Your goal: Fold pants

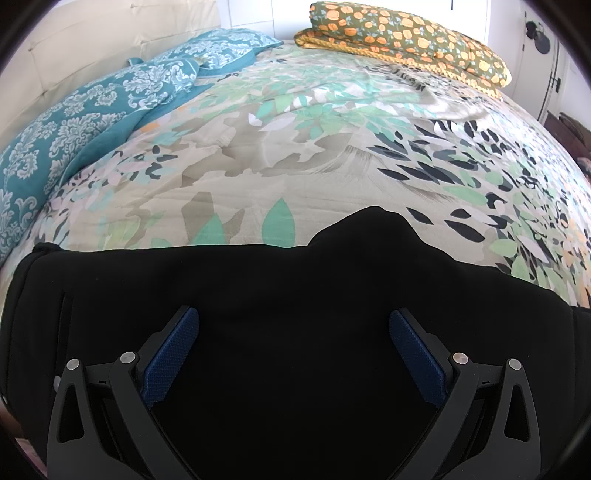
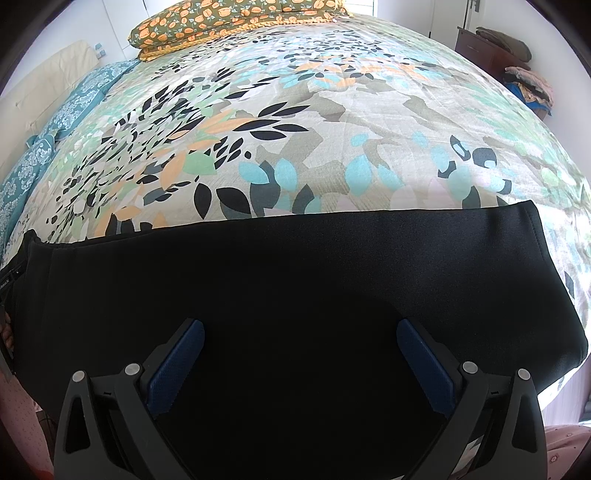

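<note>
While both grippers hang above the black pants (image 1: 258,295), neither has cloth in it. Left gripper (image 1: 294,347): jaws spread wide, blue pads (image 1: 173,354) clear of the fabric as far as the view shows; contact underneath cannot be judged. Right gripper (image 2: 300,356): likewise spread, nothing pinched.

Pants lie along the near edge of the bed, on the leaf-print bedspread (image 1: 295,147), stretched left to right as one long dark band. Right wrist view shows a clean square end (image 2: 546,266) toward the bed's right side, probably the leg hems; left wrist view shows a raised hump (image 1: 373,229) on the far edge, likely the seat or crotch bulge. Legs appear already stacked one on the other, though black cloth hides the seams.

Judgement: the two tools sit one over each half, open, ready to pinch the ends for the lengthwise fold. The hump wants flattening first, or the fold will sit crooked.

Far side of the bed: teal damask pillows (image 1: 110,99) at the headboard side, a folded orange-flower quilt (image 1: 406,33) at the far edge, well apart from the pants.
</note>
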The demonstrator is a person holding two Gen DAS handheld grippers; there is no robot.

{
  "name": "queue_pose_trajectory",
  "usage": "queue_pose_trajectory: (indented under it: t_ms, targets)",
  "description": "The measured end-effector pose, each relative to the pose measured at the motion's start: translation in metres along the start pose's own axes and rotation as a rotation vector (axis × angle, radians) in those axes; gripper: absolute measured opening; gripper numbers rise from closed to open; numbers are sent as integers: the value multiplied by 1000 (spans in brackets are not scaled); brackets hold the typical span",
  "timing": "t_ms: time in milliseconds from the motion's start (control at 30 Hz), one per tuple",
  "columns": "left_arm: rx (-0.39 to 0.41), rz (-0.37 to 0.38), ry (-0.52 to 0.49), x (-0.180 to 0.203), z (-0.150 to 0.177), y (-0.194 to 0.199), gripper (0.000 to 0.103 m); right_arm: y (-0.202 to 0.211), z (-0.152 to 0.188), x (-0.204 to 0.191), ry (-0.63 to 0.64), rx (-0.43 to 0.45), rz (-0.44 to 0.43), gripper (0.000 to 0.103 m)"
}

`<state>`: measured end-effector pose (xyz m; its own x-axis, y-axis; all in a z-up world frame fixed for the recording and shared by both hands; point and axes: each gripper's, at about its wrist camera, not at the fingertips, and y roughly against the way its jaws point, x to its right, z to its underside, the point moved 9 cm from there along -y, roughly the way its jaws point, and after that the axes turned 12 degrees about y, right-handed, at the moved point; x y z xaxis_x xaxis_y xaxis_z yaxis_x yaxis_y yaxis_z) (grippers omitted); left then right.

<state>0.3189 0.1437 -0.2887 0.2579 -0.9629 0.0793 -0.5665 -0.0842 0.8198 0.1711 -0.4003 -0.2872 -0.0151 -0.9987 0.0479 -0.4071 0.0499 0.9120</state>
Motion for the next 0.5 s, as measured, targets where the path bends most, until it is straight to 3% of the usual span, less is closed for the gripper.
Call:
queue_pose_trajectory:
  t_ms: [500]
  targets:
    - [0,0,0,0,0,0,102,0,-1,0,-7,5,9,103]
